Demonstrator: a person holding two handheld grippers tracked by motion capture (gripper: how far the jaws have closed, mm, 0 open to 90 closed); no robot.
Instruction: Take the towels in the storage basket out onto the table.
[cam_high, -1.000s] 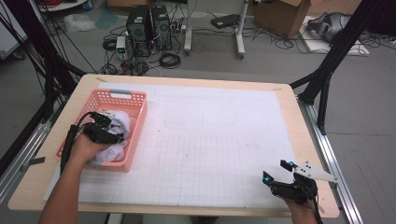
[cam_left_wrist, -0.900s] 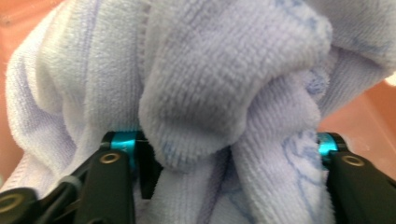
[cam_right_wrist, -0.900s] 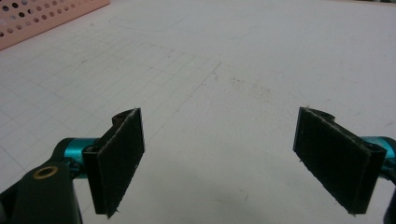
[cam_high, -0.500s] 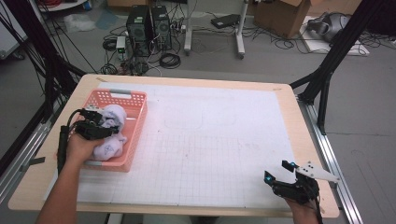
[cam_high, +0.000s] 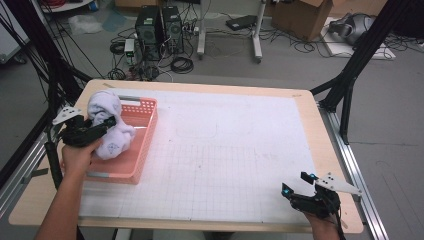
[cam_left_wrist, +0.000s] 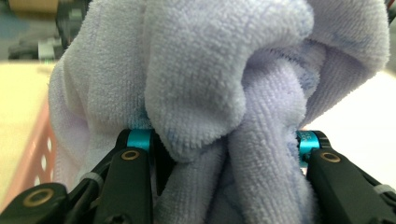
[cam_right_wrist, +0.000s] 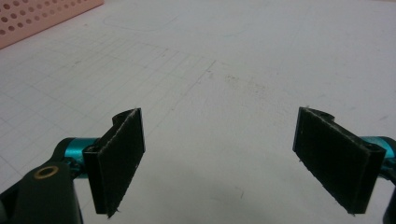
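A bunched pale lilac towel (cam_high: 116, 142) hangs over the left end of the pink basket (cam_high: 144, 131), lifted out of it. My left gripper (cam_high: 105, 123) is shut on the towel; its jaws have just been closing on it. In the left gripper view the towel (cam_left_wrist: 196, 70) bulges between both jaws of the left gripper (cam_left_wrist: 219, 145), and a strip of the basket (cam_left_wrist: 39, 154) shows at the left. My right gripper (cam_high: 296, 183) rests open near the table's front right corner. In its own view the right gripper (cam_right_wrist: 219, 158) has nothing between its pads, just bare mat.
A white gridded mat (cam_high: 225, 150) covers the wooden table, with a faint outline drawn near its middle. The basket's corner (cam_right_wrist: 42, 16) lies far off in the right gripper view. Black frame poles stand at both sides; computers, cables and boxes lie on the floor behind.
My left hand has risen and drawn back toward the basket's left edge, lifting the towel out of the basket. The right gripper has stayed put.
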